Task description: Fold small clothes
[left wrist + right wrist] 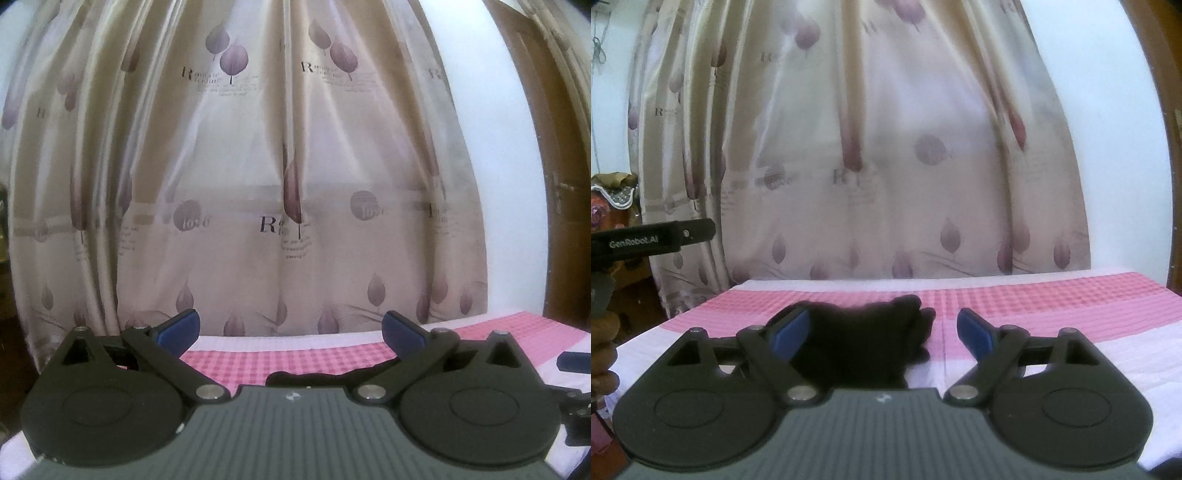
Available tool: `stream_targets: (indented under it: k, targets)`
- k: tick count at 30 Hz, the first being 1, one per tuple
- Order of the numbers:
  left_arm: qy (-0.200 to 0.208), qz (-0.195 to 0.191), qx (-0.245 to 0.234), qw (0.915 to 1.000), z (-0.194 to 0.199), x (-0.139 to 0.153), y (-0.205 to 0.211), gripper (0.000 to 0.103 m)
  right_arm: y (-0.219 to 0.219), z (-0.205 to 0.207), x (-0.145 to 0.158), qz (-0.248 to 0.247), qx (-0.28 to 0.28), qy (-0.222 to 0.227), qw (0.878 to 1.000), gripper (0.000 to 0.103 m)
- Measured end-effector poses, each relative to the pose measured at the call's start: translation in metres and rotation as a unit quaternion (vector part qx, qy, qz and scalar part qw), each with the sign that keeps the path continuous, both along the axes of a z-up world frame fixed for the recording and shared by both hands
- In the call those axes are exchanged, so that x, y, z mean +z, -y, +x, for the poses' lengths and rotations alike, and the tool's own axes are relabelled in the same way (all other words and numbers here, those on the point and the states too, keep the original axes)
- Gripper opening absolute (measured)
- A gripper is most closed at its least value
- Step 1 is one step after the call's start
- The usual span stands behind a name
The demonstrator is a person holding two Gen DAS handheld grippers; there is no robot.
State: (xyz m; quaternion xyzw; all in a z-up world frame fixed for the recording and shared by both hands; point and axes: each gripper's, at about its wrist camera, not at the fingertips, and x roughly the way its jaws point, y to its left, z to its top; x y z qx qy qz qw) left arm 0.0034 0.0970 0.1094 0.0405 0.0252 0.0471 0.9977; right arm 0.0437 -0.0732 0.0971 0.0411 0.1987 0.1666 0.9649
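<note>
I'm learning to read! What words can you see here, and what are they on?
"GenRobot.AI": on the side of the left tool, seen from the right.
"love": in round purple marks on the curtain.
Big "R" starts a curtain word; the rest is blurred.
Small curtain print: too blurred to read.

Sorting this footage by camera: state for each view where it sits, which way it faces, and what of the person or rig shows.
Left wrist: sits on the left tongs, open, facing level at the beige leaf-print curtain; the right tongs' blue tip shows at the right edge.
Right wrist: sits on the right tongs, open, tilted down at the crumpled black garment on the pink checked cloth; a hand shows at the left edge.
Shared: curtain, cloth, garment.
</note>
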Motion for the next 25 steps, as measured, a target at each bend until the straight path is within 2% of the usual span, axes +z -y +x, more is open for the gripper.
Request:
stream_targets:
  k: [4,10,14,17,21,25]
  targets:
    - [-0.009,-0.002,-0.018,0.9998,0.001,0.000,0.001,0.103,-0.001,-0.002,0.000,0.001,0.001,-0.003,1.000,0.088]
    - [-0.044,-0.030,-0.048,0.9974,0.009,-0.008,-0.002,0.103,-0.003,-0.002,-0.004,-0.003,0.004,-0.011,1.000,0.088]
    - [-0.067,-0.041,-0.050,0.9956,0.015,-0.017,-0.003,0.103,-0.003,0.000,-0.007,-0.004,0.002,-0.019,1.000,0.088]
    - [-0.050,-0.050,-0.027,0.9972,0.015,-0.024,-0.005,0.103,-0.003,0.000,-0.008,-0.005,0.002,-0.023,1.000,0.089]
    - [-0.047,-0.044,-0.008,0.9979,0.016,-0.027,-0.007,0.103,-0.005,-0.002,-0.008,-0.009,0.005,-0.022,1.000,0.089]
    - [-0.068,-0.051,-0.001,0.9964,0.023,-0.026,-0.011,0.103,-0.008,-0.001,-0.009,-0.023,-0.002,-0.020,1.000,0.089]
